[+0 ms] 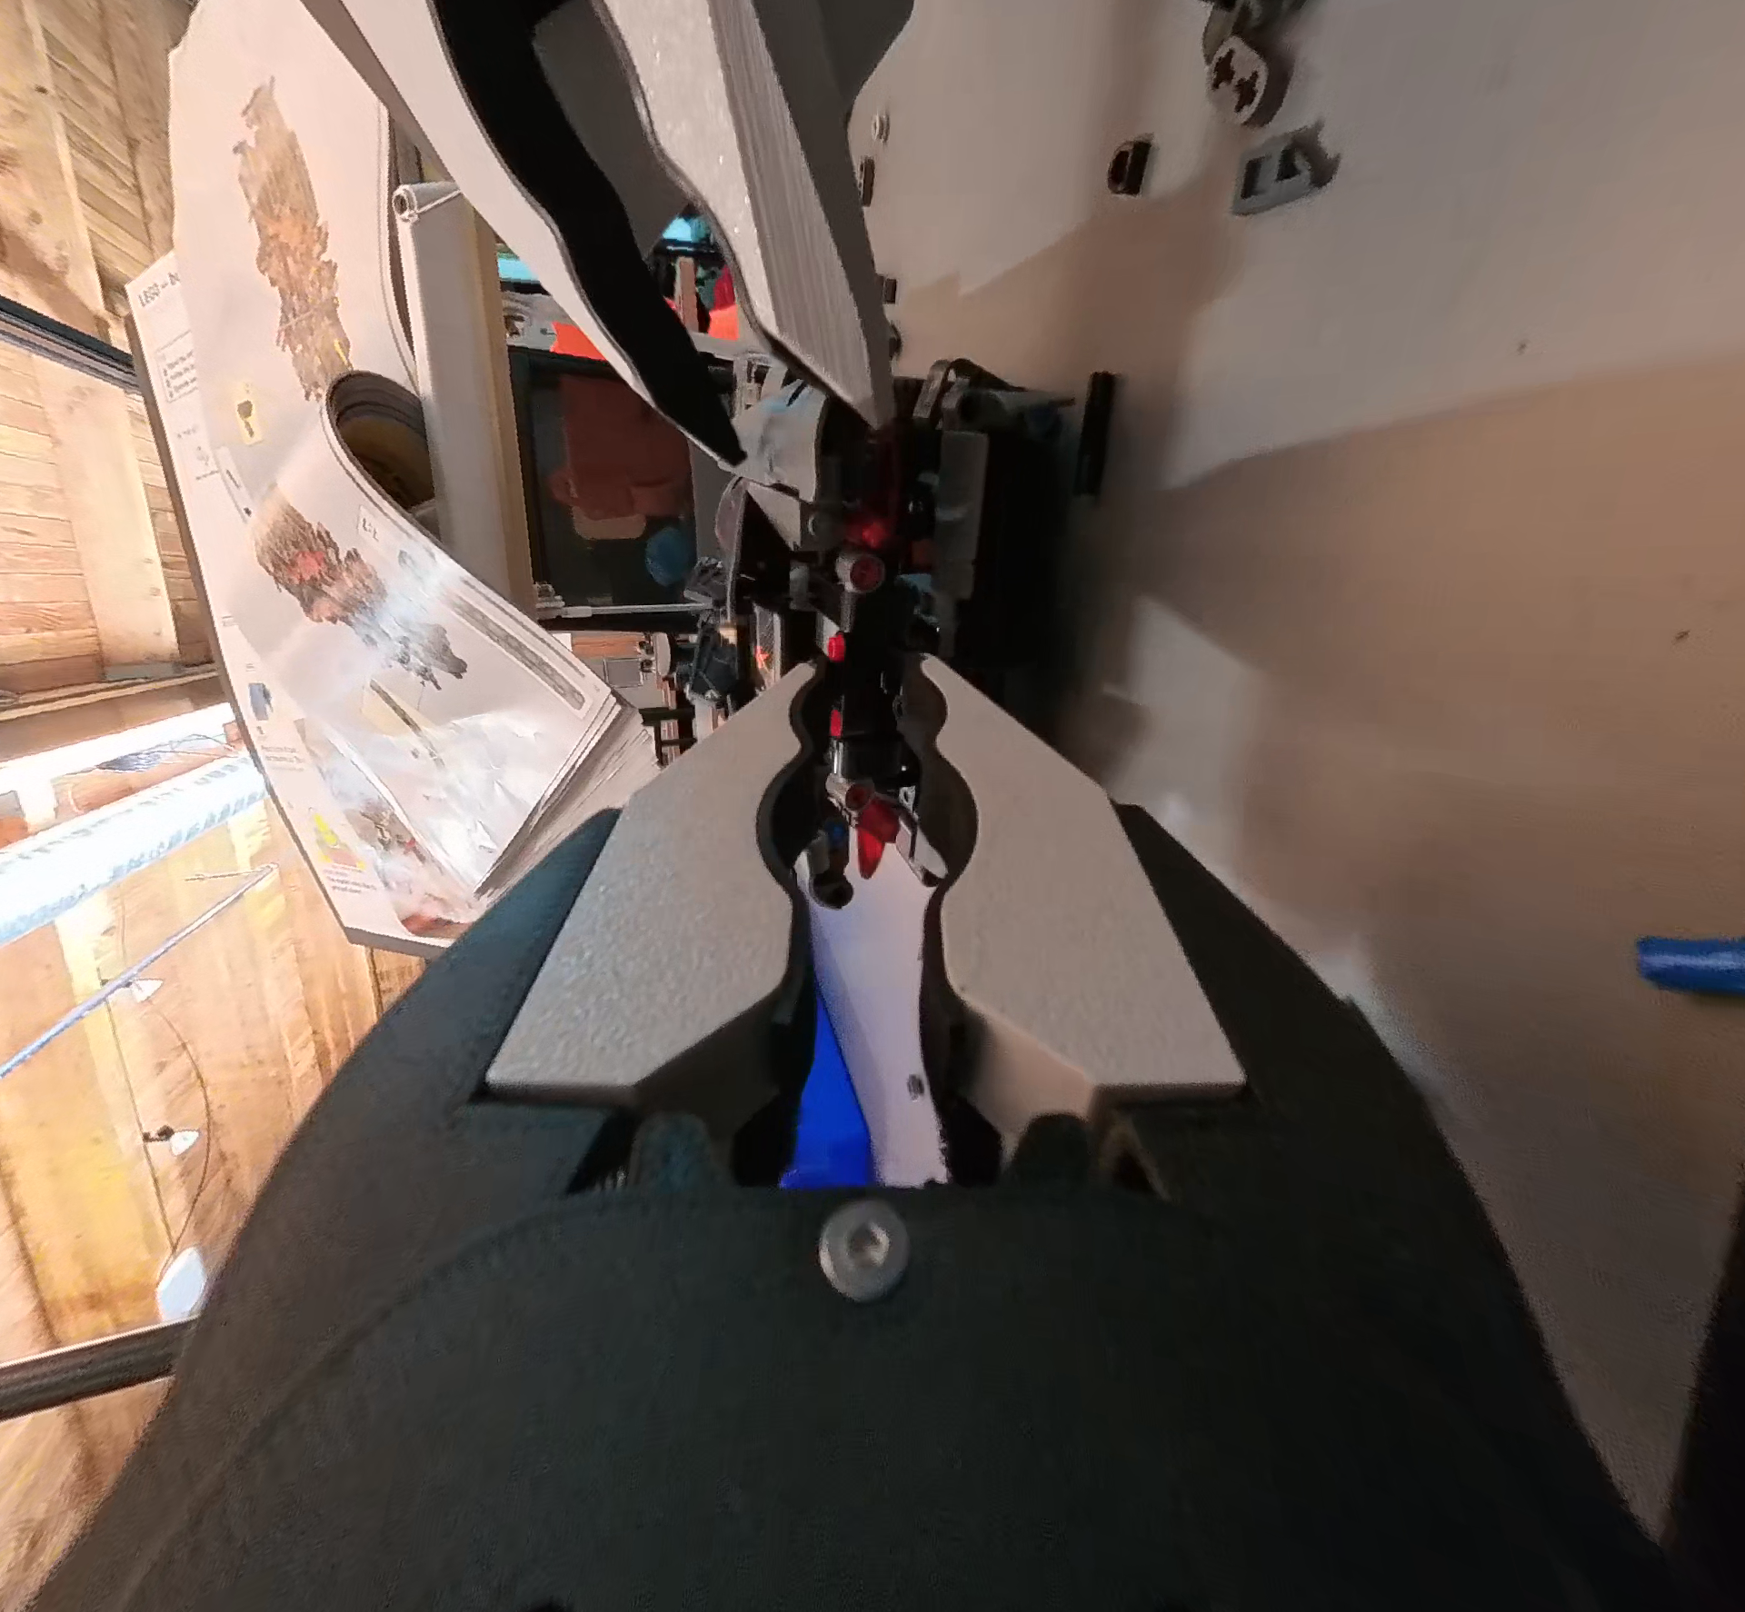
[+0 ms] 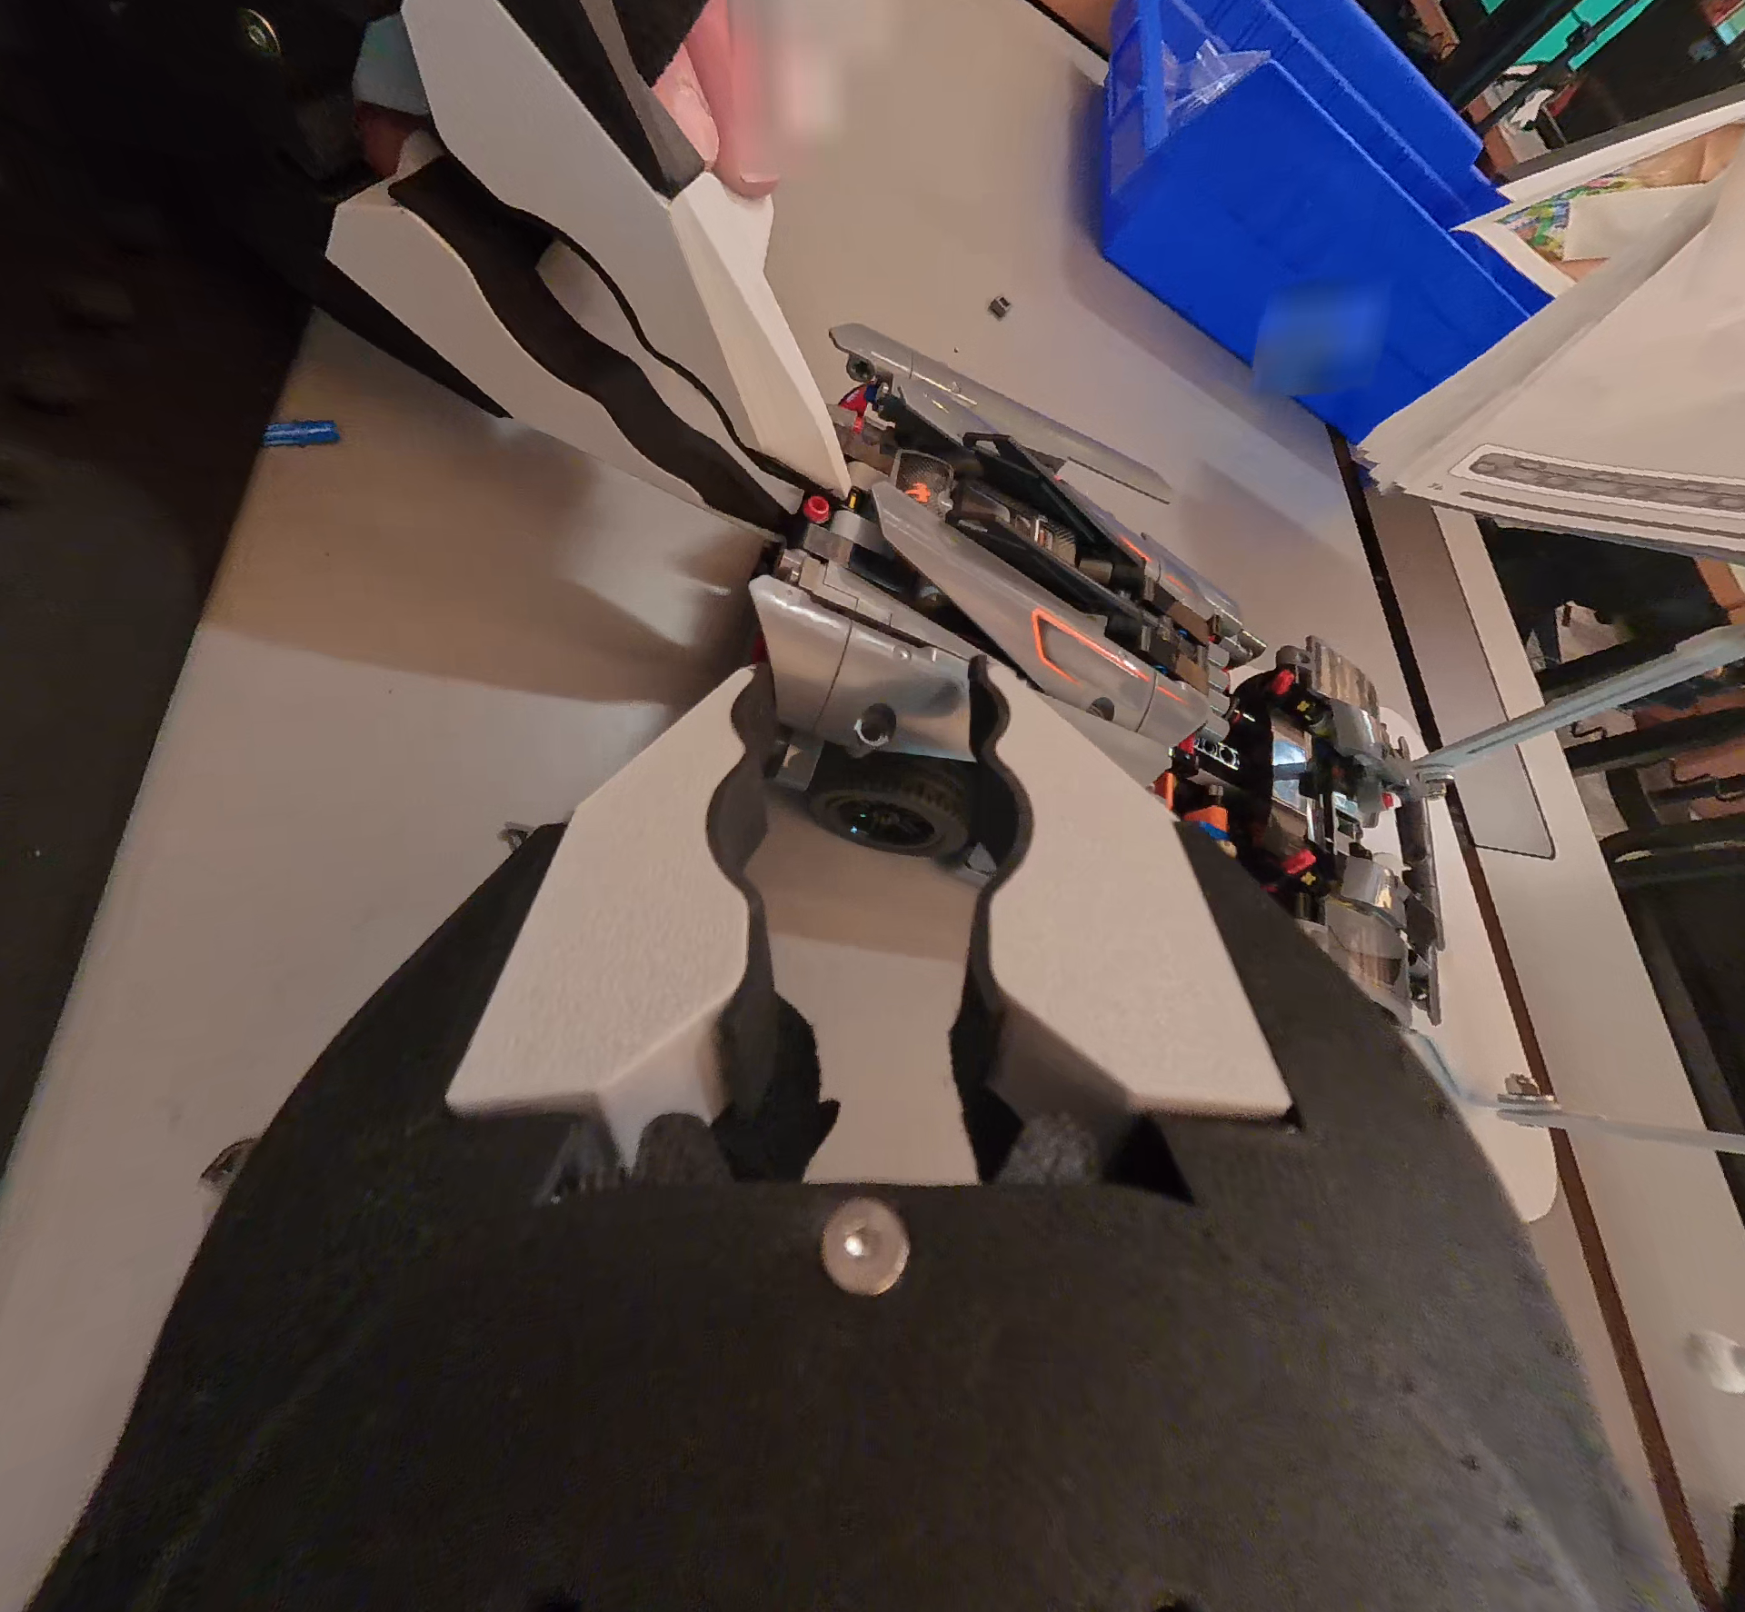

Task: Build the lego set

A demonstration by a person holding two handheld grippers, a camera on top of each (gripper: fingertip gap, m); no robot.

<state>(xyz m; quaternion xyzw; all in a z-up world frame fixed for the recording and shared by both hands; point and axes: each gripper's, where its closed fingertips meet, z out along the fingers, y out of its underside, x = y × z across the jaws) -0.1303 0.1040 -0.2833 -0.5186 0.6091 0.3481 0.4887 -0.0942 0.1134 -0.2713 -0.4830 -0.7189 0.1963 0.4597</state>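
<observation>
A grey, black and orange lego car (image 2: 1029,613) lies on the white table (image 2: 312,811). In the left wrist view I see its end, black with red pins (image 1: 864,566). My left gripper (image 1: 869,698) is shut on that end. It also shows in the right wrist view (image 2: 812,500) at the upper left, tips on the car by a red pin. My right gripper (image 2: 864,689) is closed around the car's grey side panel above a black wheel (image 2: 897,807). It comes in from the top in the left wrist view (image 1: 812,434).
Blue bins (image 2: 1303,179) stand behind the car. An open instruction booklet (image 1: 378,623) stands at the left, and it also shows in the right wrist view (image 2: 1586,424). Loose grey parts (image 1: 1246,75) and a blue pin (image 1: 1690,962) lie on the table. A hand (image 2: 718,103) holds the left gripper.
</observation>
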